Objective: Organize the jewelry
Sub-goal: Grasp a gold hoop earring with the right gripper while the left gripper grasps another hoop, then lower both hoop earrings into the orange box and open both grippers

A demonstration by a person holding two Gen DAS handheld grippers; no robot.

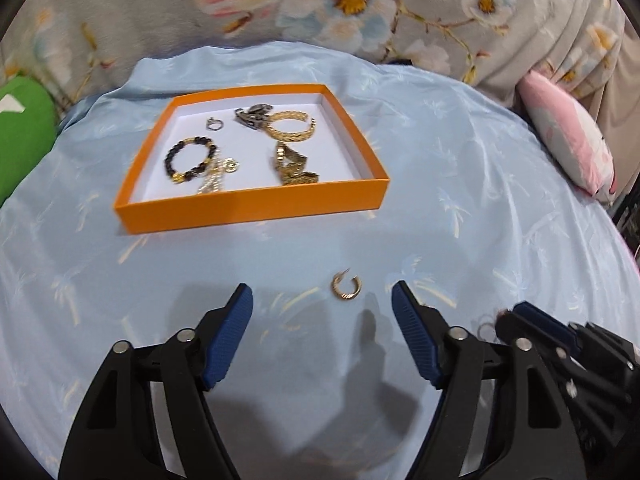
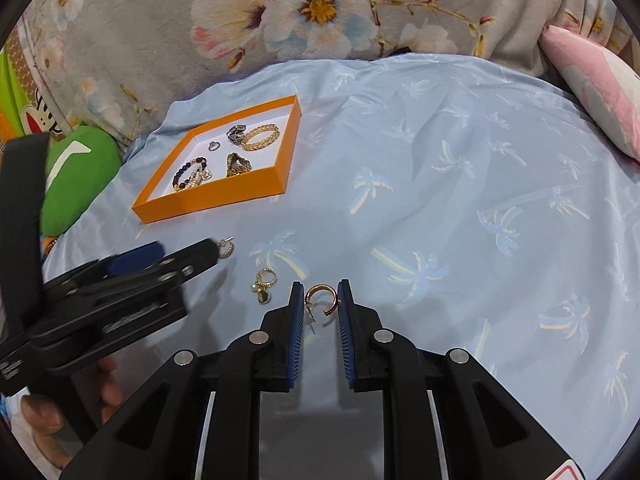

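gold hoop earrings on a pale blue cloth (image 1: 460,184), orange box (image 1: 248,210) of jewelry beyond
right gripper (image 2: 321,300) clenched on one earring (image 2: 322,300); left gripper (image 1: 322,300) spread wide, another hoop (image 1: 345,286) lying loose between its tips.

- Left claw (image 1: 322,294): two black plastic fingers, each lined on its inner face with a ribbed blue pad (image 1: 228,336).
- Round silver screws sit behind the pads on both claws' black linkage arms.
- Right claw (image 2: 320,296): same black fingers, ribbed blue pads, cut-out slots behind.
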